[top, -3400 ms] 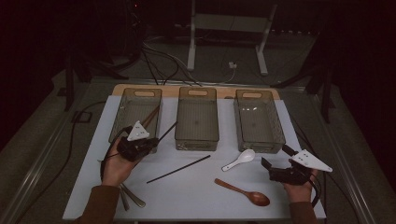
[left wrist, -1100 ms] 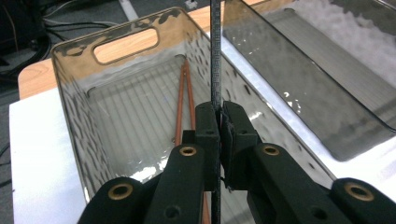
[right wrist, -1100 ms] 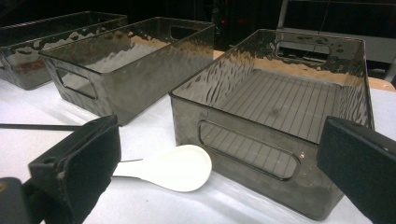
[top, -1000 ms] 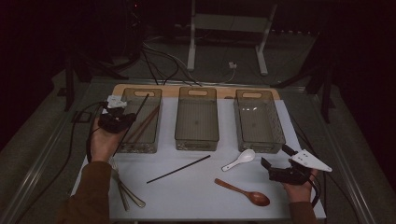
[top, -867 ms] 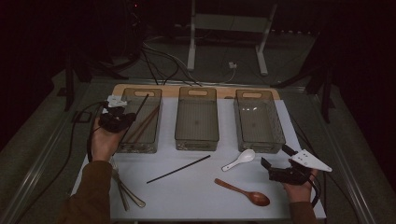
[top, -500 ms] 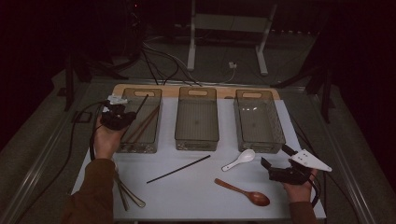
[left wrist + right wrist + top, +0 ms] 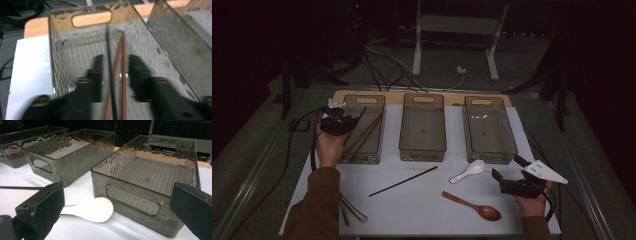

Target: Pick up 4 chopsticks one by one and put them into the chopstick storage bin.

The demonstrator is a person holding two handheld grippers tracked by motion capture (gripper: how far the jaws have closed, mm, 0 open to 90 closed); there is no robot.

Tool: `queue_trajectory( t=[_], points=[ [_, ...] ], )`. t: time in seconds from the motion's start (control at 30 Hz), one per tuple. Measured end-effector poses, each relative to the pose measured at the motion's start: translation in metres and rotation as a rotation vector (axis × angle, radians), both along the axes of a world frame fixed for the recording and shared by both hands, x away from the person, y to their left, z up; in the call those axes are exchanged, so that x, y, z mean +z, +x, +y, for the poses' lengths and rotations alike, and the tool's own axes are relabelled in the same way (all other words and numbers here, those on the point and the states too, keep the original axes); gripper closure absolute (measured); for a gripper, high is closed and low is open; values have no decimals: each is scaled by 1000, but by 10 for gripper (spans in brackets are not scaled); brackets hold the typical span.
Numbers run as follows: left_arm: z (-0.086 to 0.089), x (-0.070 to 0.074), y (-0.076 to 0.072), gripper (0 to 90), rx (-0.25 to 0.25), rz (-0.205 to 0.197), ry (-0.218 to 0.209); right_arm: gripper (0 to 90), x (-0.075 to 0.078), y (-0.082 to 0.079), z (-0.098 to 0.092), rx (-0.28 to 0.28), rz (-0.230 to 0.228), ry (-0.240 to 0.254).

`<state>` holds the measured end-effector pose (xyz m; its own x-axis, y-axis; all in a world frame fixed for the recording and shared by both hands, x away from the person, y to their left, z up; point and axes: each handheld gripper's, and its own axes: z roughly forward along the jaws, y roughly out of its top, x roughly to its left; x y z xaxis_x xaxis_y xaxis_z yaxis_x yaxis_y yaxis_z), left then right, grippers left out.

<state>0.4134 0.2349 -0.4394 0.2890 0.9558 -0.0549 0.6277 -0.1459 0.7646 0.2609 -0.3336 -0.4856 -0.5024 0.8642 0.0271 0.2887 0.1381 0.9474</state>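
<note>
1. A dim room is being shown, with dark cables trailing over the floor beyond a white-topped bench (image 7: 422, 205).
2. Three smoked clear bins are being carried in a row at the far side of the bench: left bin (image 7: 362, 150), middle bin (image 7: 423, 150), right bin (image 7: 489, 152).
3. The left claw (image 7: 343, 116) is being held over the left bin's far left corner by the person's left hand (image 7: 329, 145).
4. In the left gripper view the left claw (image 7: 115, 75) is being kept apart at a moderate width, with nothing pinched between the jaws.
5. Below that gap, two brown chopsticks (image 7: 120, 75) and one black chopstick (image 7: 110, 75) are being seen lying lengthwise on the ribbed floor of the left bin (image 7: 60, 75).
6. A second black chopstick (image 7: 403, 181) is being left lying aslant on the bench, in front of the middle bin.
7. A white soup spoon (image 7: 468, 171) is being seen just in front of the right bin, and a wooden spoon (image 7: 472, 206) nearer the person.
8. Metal cutlery (image 7: 349, 210) is being partly hidden beside the left sleeve; its kind cannot be told.
9. The right claw (image 7: 508, 173) is being held low at the bench's right side, jaws spread wide and empty.
10. In the right gripper view the white soup spoon (image 7: 90, 210) is lying between the wide jaws, against the right bin (image 7: 135, 202).
</note>
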Motion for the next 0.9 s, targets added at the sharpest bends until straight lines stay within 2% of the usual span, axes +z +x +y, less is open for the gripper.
queue_trajectory(
  t=[0.07,0.17,0.3,0.5,0.63,0.9],
  points=[
    [1,2,-2,455,-3,-19,-17,2,0,0,-1,-2,1,1],
    [2,5,-4,320,1,-35,-28,2,0,0,0,0,-1,0],
    [3,6,-6,195,-5,-44,-37,2,0,0,0,-1,0,0],
    [1,10,-10,101,-21,-60,-51,2,0,0,0,-1,-2,-1],
    [0,12,-13,22,-42,-65,-85,2,0,0,0,-1,-2,-1],
    [-8,18,-22,6,-85,-87,-104,2,0,0,0,0,-2,0]
  ],
)
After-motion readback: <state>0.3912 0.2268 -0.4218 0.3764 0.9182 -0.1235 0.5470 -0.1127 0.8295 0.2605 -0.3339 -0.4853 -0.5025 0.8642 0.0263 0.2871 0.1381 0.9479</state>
